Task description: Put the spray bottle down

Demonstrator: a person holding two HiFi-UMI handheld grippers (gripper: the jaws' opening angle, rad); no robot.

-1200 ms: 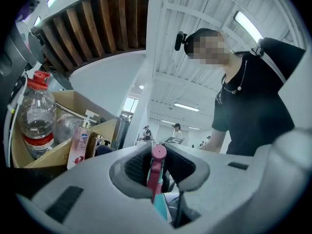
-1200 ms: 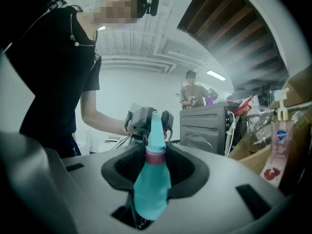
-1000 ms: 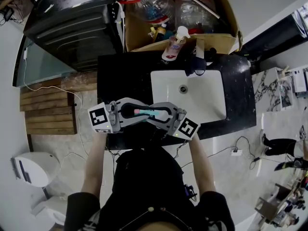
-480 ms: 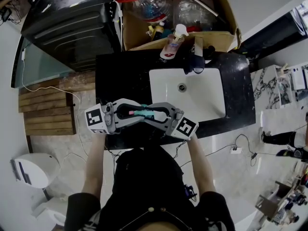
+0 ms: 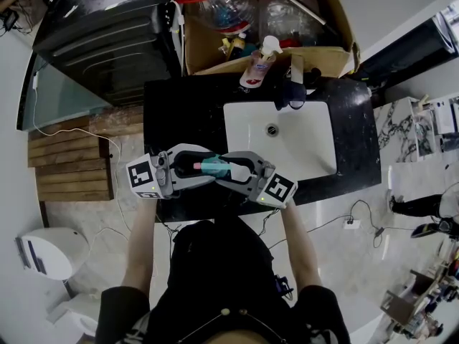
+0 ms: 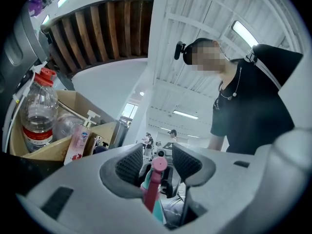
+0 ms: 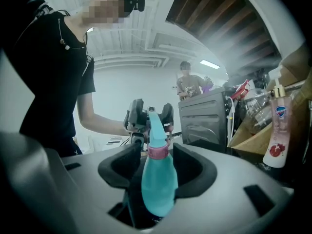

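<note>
The left claw (image 6: 152, 164) and right claw (image 7: 157, 164) were spreading off the teal spray bottle (image 5: 214, 168) at lower centre. Evidently they were releasing it onto the black surface (image 5: 179, 113).

i see a white sink (image 5: 308, 156) in the black counter (image 5: 179, 113), to the right. at the far edge, a pump bottle (image 5: 257, 69) stands by a cardboard box (image 5: 330, 54).

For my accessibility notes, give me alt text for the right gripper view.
A teal spray bottle with a pink collar sits between the right gripper's opening jaws, its nozzle between the left gripper's, also opening. Behind: a person in black, a pump bottle.
</note>
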